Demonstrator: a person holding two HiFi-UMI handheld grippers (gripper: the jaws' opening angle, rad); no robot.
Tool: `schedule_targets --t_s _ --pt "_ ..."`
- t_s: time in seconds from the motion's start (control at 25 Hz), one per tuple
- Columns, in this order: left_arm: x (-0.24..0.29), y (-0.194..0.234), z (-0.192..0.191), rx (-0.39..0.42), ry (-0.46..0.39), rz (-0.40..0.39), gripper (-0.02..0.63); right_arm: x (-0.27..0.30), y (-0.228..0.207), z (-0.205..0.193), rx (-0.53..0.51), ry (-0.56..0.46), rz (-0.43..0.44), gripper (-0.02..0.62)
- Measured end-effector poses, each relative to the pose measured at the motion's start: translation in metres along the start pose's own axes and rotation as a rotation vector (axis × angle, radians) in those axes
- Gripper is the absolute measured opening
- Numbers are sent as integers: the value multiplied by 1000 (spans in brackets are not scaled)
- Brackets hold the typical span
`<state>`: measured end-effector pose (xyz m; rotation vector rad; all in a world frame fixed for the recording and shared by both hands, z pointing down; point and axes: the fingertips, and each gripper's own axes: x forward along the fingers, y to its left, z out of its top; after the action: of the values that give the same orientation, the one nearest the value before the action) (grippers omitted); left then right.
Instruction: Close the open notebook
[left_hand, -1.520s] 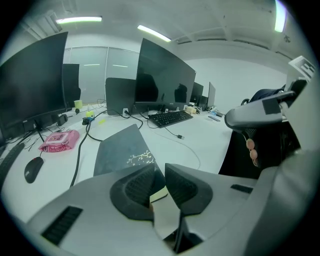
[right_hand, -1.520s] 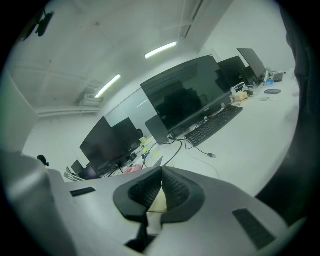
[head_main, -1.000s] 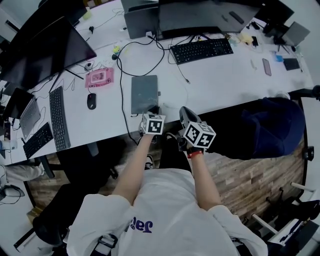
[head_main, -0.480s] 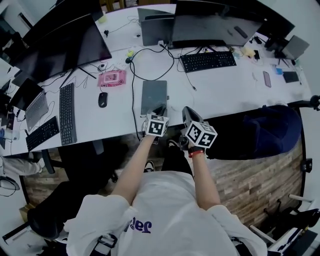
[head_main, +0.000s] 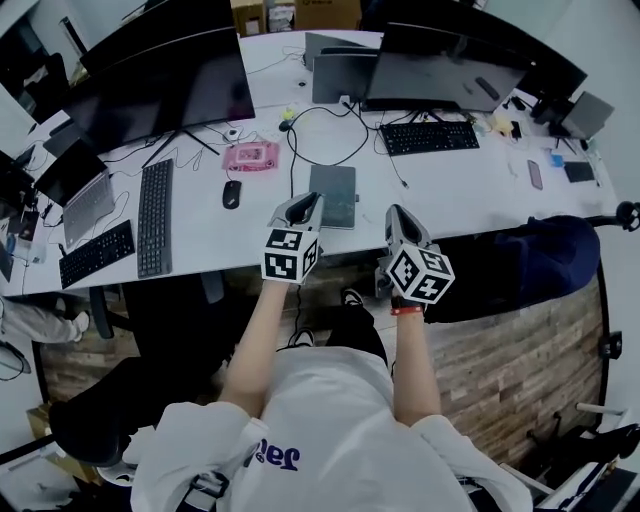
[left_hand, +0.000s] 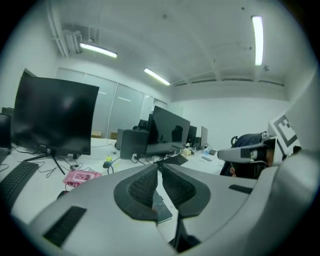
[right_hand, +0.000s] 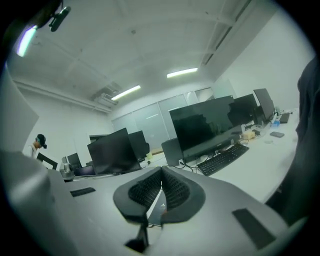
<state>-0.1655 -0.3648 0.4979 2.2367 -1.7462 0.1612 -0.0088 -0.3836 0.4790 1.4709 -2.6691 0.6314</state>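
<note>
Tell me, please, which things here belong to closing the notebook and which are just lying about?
For the job: grey notebook; left gripper, jaws just been closing, nothing between them; right gripper, shut, empty.
Lying about: pink case; mouse; black keyboard; monitor; phone.

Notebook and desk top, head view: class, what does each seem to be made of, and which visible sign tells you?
Notebook: probably card or faux-leather cover, matt dark grey, no glare. Desk top: likely laminate board, smooth even white, soft sheen.
</note>
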Motion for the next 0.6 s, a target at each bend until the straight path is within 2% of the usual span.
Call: schedule_targets --t_s 0.12,0.36,0.6 --pt "-31 10 17 -7 -66 17 40 -13 16 3 -16 -33 0 15" --pt "-83 20 33 44 -112 79 33 -28 44 6 -56 -63 10 15" --pt "-94 13 47 77 -170 92 25 -40 62 12 -119 -92 26 15"
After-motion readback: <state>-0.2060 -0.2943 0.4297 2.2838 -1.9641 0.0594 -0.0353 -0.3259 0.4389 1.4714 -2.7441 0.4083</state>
